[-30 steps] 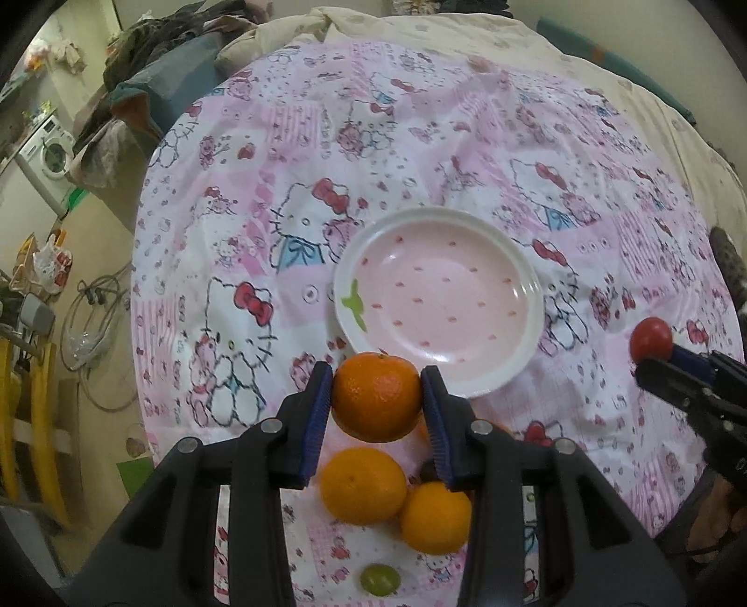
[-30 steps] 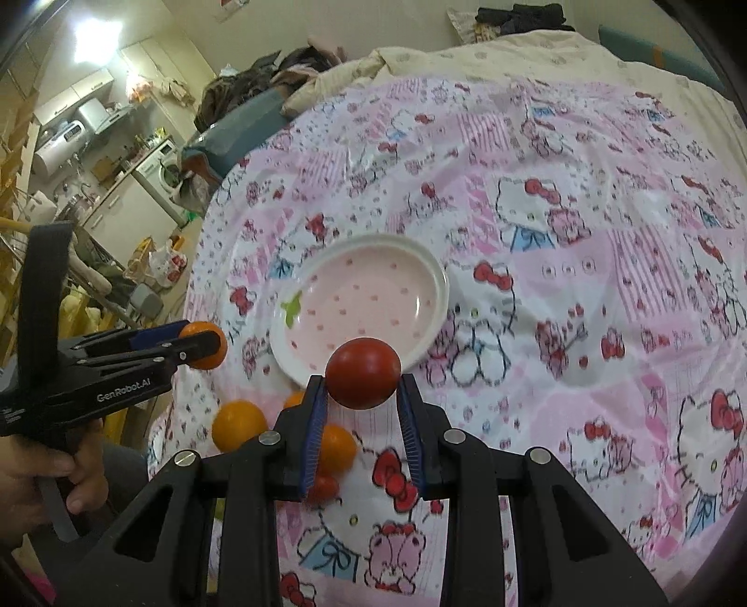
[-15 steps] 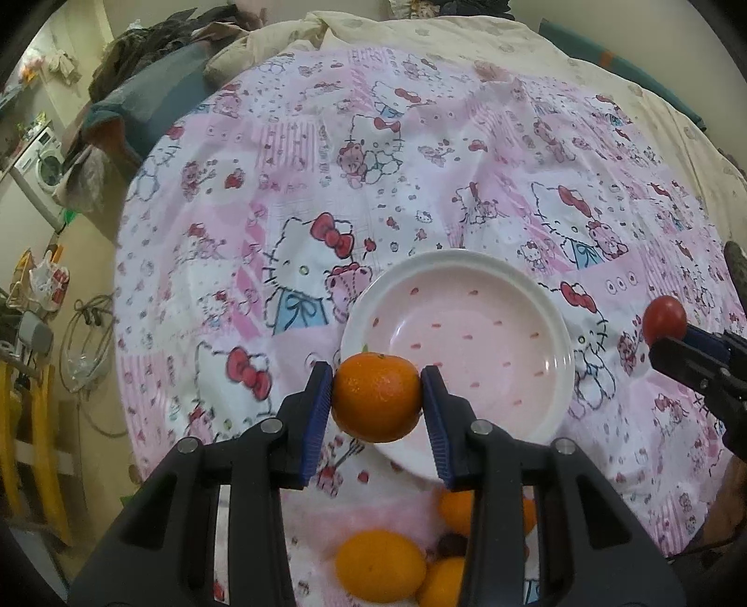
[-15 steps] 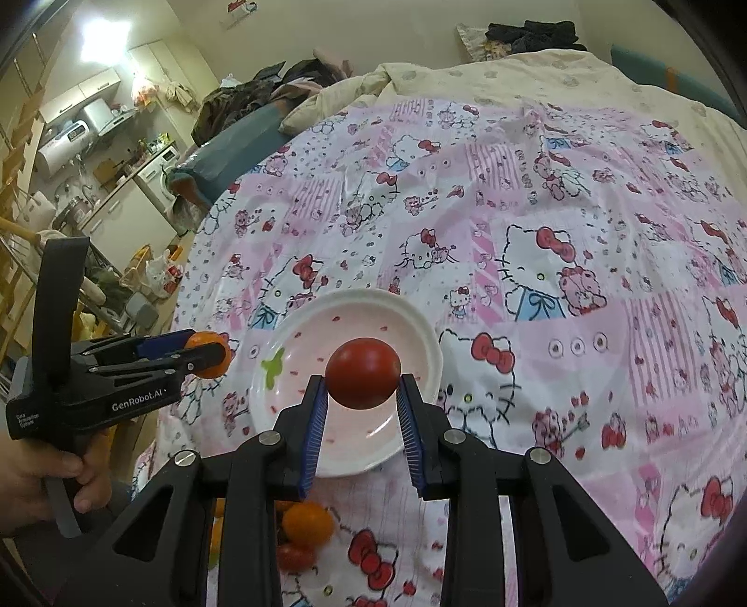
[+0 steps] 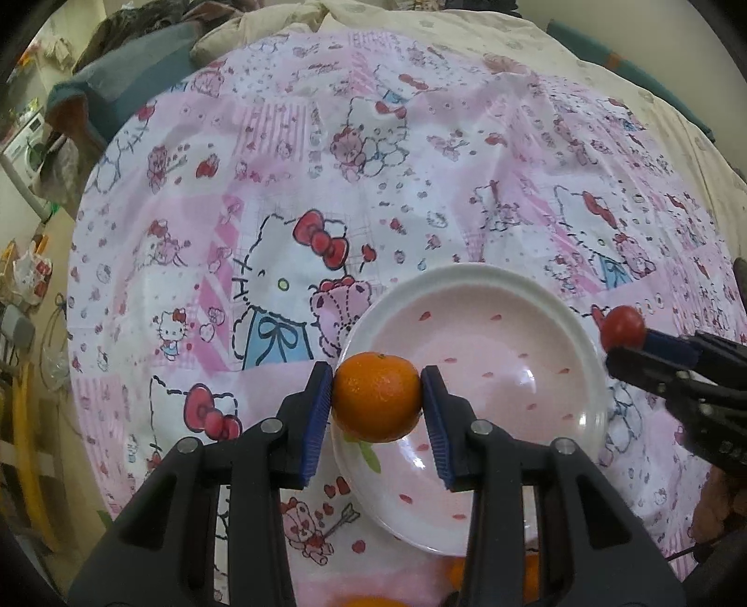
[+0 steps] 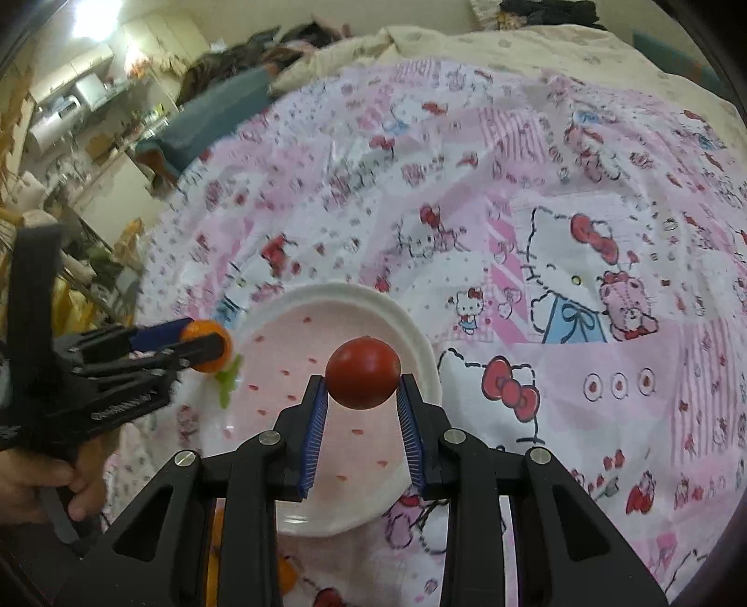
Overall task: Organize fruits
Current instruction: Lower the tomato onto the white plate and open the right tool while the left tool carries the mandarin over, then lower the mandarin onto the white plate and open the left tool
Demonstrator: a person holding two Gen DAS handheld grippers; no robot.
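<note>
Landmark: the white-rimmed pink plate (image 5: 551, 299) on the pink cartoon-cat printed cloth (image 5: 280, 196). The cloth is spread over a bed with a cream quilt (image 5: 420, 18) showing beyond its far edge.

Left gripper (image 5: 377, 397): jaws closed to the width of a fruit, blue pads pressing both sides of an orange mandarin (image 5: 376, 397). In the left wrist view the mandarin hangs over the plate's left rim, above the green leaf mark painted there. It is held clear of the plate surface. The right wrist view agrees: the same mandarin (image 6: 207, 346) sits at the plate's (image 6: 420, 345) left edge, the left gripper (image 6: 205, 348) is carried by a hand (image 6: 42, 481) at lower left.

Right gripper (image 6: 362, 380): jaws likewise narrowed onto a fruit, pads clamped on a round red tomato (image 6: 362, 373). In its own view the tomato is over the plate's interior, toward the far right part of the bowl. From the left wrist view the tomato (image 5: 622, 327) appears at the plate's right rim, gripped at the tip of the right gripper (image 5: 623, 334).

Plate interior: pink with small red marks, no fruit resting in it.

Near side of the plate: more orange fruit (image 6: 285, 572) lies on the cloth, mostly hidden behind the gripper bodies; count cannot be told.
</note>
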